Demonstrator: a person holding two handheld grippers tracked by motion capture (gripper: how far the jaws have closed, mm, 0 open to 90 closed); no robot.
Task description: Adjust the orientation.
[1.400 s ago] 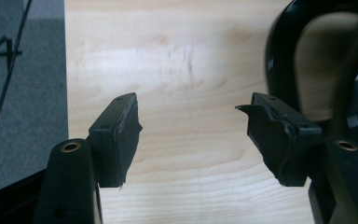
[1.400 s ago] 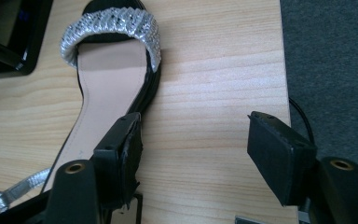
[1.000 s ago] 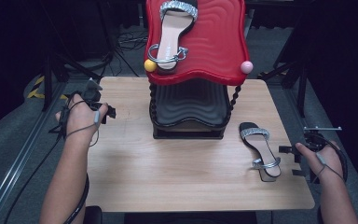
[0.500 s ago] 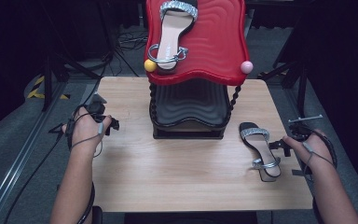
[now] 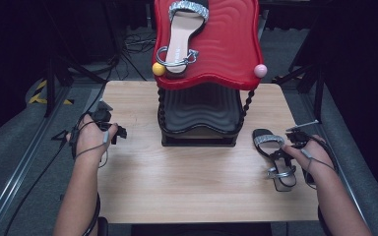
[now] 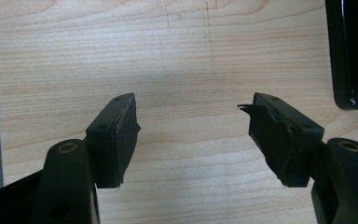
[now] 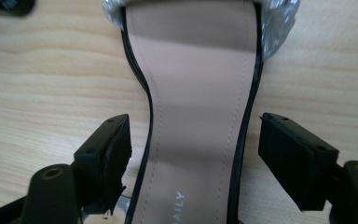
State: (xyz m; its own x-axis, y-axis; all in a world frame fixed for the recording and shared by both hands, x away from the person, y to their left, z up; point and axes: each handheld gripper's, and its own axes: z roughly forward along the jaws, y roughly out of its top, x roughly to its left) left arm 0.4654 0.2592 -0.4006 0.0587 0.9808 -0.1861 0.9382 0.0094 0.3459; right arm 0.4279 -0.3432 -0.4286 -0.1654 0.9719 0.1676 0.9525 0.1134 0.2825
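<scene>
A black sandal (image 5: 275, 157) with a silver toe strap lies on the wooden table (image 5: 187, 187) at the right. My right gripper (image 5: 291, 145) is open just above the sandal. In the right gripper view the beige insole (image 7: 196, 116) runs between the two spread jaws of that gripper (image 7: 196, 154), with neither pad touching it. The matching sandal (image 5: 182, 34) rests on the red wavy top shelf (image 5: 226, 44) of the rack. At the table's left, my left gripper (image 5: 114, 132) hangs open over bare wood, and its own view (image 6: 193, 135) has nothing between the jaws.
A black lower shelf (image 5: 199, 113) of the rack sits mid-table under the red one; its corner (image 6: 352, 56) is seen in the left gripper view. A yellow ball (image 5: 158, 69) and a pink ball (image 5: 260, 70) cap the red shelf's front corners. Cables trail off the table's left side.
My right gripper has moved left from the table's right edge to over the sandal on the table. The left gripper has drifted nearer and slightly right. Both sandals have stayed put.
</scene>
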